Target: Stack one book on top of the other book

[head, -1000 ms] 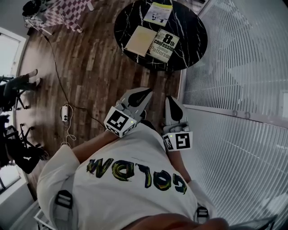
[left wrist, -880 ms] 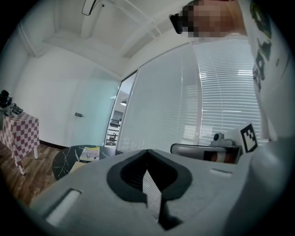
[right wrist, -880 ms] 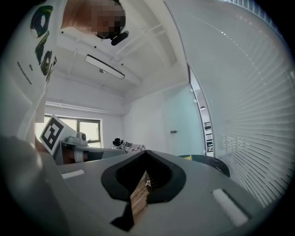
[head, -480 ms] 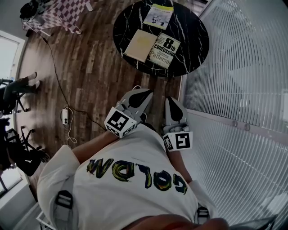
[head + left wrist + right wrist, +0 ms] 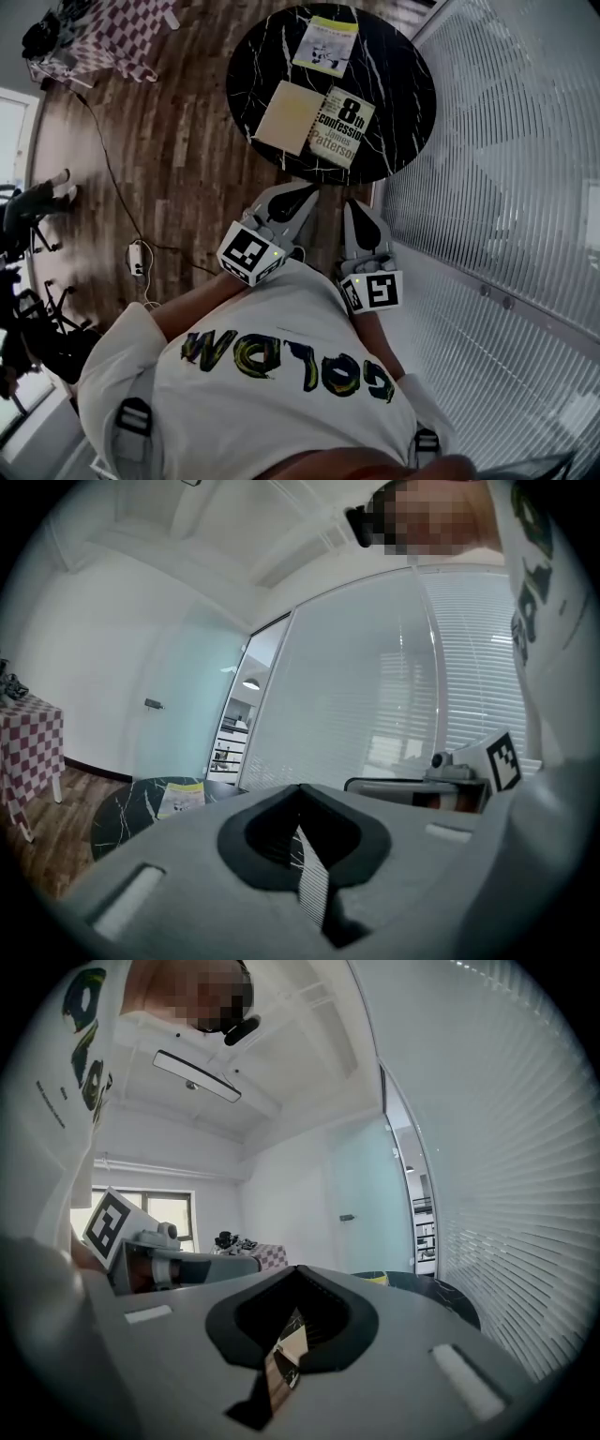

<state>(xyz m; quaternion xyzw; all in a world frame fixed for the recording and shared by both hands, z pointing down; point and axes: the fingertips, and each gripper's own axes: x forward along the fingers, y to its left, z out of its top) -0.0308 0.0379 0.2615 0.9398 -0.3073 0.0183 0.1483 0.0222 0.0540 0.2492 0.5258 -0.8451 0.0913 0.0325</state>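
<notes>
The left hand-held gripper (image 5: 300, 196) and the right hand-held gripper (image 5: 355, 207) both have their jaws shut together on nothing. Ahead of them on the round black marble desk (image 5: 405, 89), a plain cream paperback book (image 5: 290, 117) lies flat just beside a printed cream-and-black paperback book (image 5: 343, 127). A thin yellow-topped booklet (image 5: 325, 45) lies farther ahead.

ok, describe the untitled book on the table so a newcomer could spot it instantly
Find the round black marble table. Of the three books on it, the cream book lies at the left in the head view, right beside the 8th Confession paperback. It alone has a plain, unprinted cover; the yellow-topped booklet lies apart, farther back.
</notes>
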